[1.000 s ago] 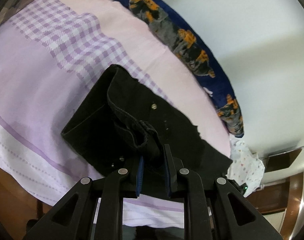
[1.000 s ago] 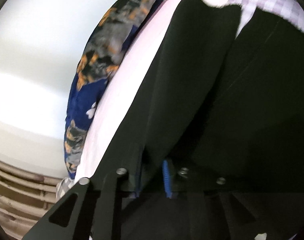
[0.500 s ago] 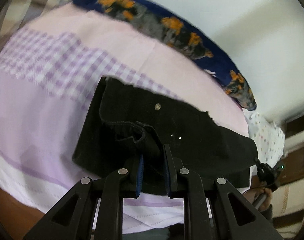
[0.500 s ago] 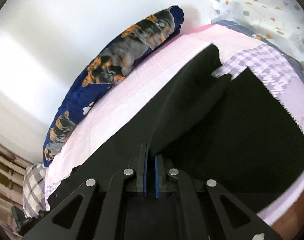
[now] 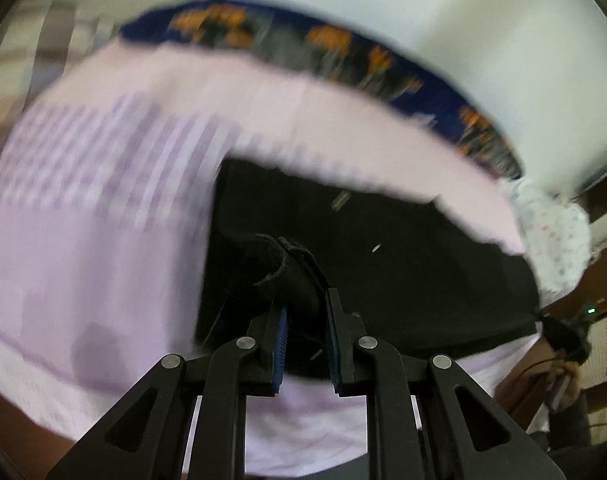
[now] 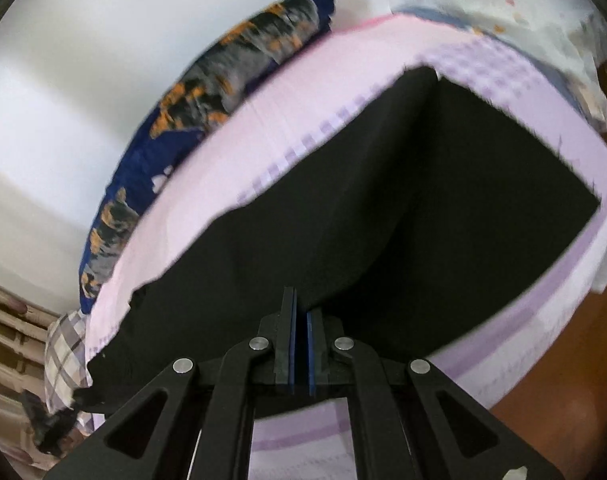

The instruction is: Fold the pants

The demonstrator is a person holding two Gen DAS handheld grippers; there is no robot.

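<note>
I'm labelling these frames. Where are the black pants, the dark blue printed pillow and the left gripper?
black pants (image 6: 443, 208): right wrist view, flat middle of the fabric.
dark blue printed pillow (image 6: 223, 80): right wrist view, its printed side.
left gripper (image 5: 305, 320): left wrist view, between its fingertips.

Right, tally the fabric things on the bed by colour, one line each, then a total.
Black: 1, the black fabric pants, pinched by the left gripper and the right gripper.
Navy with orange print: 1, the long navy pillow.
Pink and purple checked: 1, the bed sheet.
White with coloured dots: 1, the dotted cloth.
Total: 4.
</note>
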